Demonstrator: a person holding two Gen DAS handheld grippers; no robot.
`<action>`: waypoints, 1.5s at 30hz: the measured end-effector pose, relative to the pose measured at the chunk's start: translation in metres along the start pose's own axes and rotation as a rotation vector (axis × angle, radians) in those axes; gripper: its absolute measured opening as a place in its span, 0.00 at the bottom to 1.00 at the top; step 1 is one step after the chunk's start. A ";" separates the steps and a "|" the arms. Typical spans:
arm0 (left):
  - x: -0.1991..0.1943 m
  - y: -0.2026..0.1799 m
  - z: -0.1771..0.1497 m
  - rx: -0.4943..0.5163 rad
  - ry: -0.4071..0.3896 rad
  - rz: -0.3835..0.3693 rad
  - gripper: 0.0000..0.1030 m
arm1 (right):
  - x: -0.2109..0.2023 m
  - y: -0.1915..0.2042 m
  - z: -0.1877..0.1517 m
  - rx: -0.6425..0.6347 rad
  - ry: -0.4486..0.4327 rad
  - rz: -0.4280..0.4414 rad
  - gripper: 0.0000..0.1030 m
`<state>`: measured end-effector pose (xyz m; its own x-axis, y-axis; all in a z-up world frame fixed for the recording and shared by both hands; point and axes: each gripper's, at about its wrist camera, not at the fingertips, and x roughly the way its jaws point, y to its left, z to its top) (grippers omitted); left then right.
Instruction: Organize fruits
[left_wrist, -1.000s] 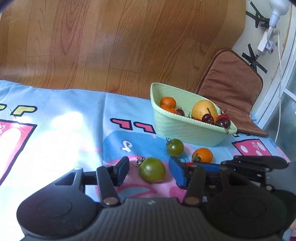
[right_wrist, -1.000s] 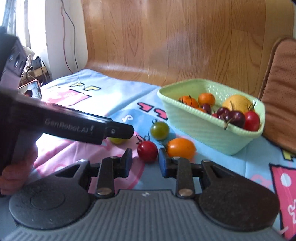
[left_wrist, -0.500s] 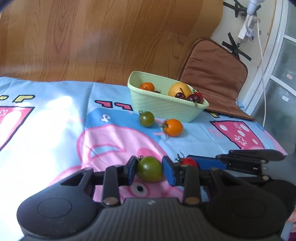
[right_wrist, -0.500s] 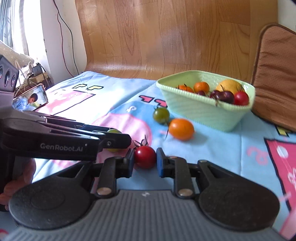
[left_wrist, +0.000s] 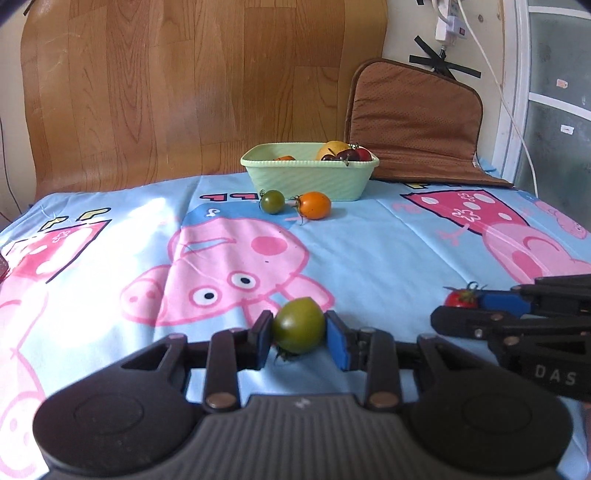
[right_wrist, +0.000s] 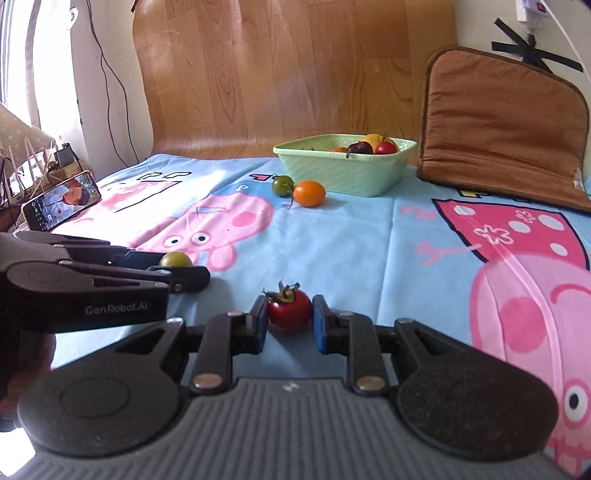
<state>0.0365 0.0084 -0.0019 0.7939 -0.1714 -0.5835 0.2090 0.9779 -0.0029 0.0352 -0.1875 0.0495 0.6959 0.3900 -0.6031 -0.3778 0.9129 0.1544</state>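
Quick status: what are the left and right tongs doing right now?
Left tongs: shut on the green tomato.
Right tongs: shut on the red tomato.

Cartoon-pig cloth, brown cushion, phone and cables around the surface

A blue cloth (left_wrist: 369, 236) printed with pink pigs covers the surface. A brown cushion (right_wrist: 506, 122) leans against the wall at the far right. A phone (right_wrist: 61, 205) with a lit screen stands propped at the left edge; a white cable (left_wrist: 506, 107) hangs down the right wall.

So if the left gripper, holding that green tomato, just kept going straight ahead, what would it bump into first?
Probably the small green tomato and orange tomato lying in front of the basket; depth is hard to judge.
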 end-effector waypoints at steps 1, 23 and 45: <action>0.000 -0.001 -0.001 0.005 -0.001 0.010 0.30 | -0.004 -0.001 -0.002 0.007 -0.009 -0.006 0.27; 0.000 -0.005 -0.002 0.025 -0.005 0.035 0.32 | -0.008 -0.002 -0.011 0.024 -0.016 -0.030 0.27; -0.001 0.000 -0.002 -0.006 -0.003 0.021 0.43 | -0.012 -0.001 -0.011 0.024 -0.021 -0.007 0.33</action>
<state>0.0340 0.0088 -0.0031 0.7995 -0.1512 -0.5813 0.1890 0.9820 0.0045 0.0206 -0.1944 0.0476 0.7112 0.3854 -0.5879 -0.3578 0.9183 0.1692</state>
